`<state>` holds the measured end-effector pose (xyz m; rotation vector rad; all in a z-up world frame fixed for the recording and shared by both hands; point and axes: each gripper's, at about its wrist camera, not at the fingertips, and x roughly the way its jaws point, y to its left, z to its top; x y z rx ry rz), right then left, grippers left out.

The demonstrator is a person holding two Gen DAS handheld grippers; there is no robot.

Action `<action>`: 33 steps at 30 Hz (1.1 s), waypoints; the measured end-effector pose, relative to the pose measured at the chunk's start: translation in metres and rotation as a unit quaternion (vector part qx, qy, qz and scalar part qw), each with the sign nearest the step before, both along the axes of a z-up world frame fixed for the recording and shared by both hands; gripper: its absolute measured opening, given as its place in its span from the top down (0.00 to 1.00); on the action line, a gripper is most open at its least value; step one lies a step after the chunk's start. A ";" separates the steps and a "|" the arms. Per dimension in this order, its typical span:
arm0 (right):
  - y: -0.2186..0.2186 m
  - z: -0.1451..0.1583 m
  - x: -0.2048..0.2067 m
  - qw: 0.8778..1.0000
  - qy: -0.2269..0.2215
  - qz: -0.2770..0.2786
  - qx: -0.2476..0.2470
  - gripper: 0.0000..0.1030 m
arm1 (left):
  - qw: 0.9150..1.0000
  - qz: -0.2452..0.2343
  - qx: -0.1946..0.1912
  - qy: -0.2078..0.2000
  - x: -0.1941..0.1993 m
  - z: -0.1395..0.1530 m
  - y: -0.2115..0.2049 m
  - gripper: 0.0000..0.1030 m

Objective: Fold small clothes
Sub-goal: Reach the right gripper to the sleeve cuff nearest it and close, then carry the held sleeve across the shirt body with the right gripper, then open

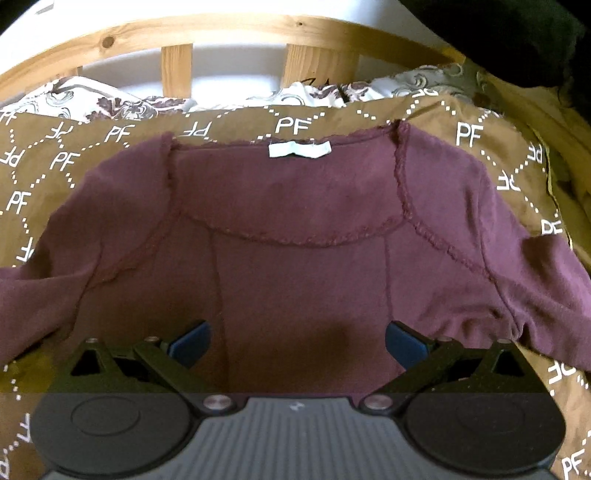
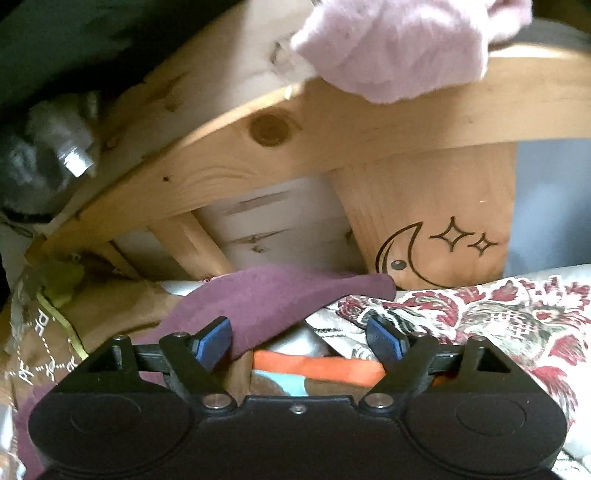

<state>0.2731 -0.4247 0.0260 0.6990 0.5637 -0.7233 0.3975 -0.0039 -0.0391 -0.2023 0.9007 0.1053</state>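
Note:
A maroon long-sleeved top (image 1: 295,236) lies spread front up on a brown blanket (image 1: 66,162) printed with white PF letters. A white label (image 1: 299,150) shows at its neckline. My left gripper (image 1: 297,343) hovers open over the top's lower middle, nothing between its blue pads (image 1: 192,343). In the right wrist view, one maroon sleeve (image 2: 280,295) lies bunched at the bed's edge. My right gripper (image 2: 299,339) stands open just before it. Its left pad (image 2: 214,339) is close to the sleeve cloth, and the jaws do not press on it.
A wooden bed rail (image 1: 236,31) with slats runs behind the blanket, with a floral sheet (image 1: 110,103) below it. In the right wrist view are a wooden panel with a moon and stars (image 2: 432,251), a pink fluffy cloth (image 2: 399,48) on the rail, a floral sheet (image 2: 498,317) and an orange cloth (image 2: 317,365).

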 end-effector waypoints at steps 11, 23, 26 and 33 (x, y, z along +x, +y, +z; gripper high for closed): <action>-0.009 -0.020 0.003 0.997 -0.050 -0.062 -0.007 0.81 | 0.999 -0.043 0.013 -0.027 -0.031 0.002 -0.003 0.00; 0.102 0.057 0.011 0.954 -0.084 0.092 -0.273 0.95 | 1.000 -0.005 -0.010 -0.021 -0.051 0.003 0.031 0.00; 0.136 0.078 0.021 0.927 -0.114 0.153 -0.324 0.95 | 0.999 0.020 0.010 -0.039 -0.060 0.009 0.045 0.00; 0.231 0.100 0.061 0.848 -0.160 0.377 -0.336 0.96 | 0.992 0.103 0.020 -0.070 -0.080 0.019 0.095 0.00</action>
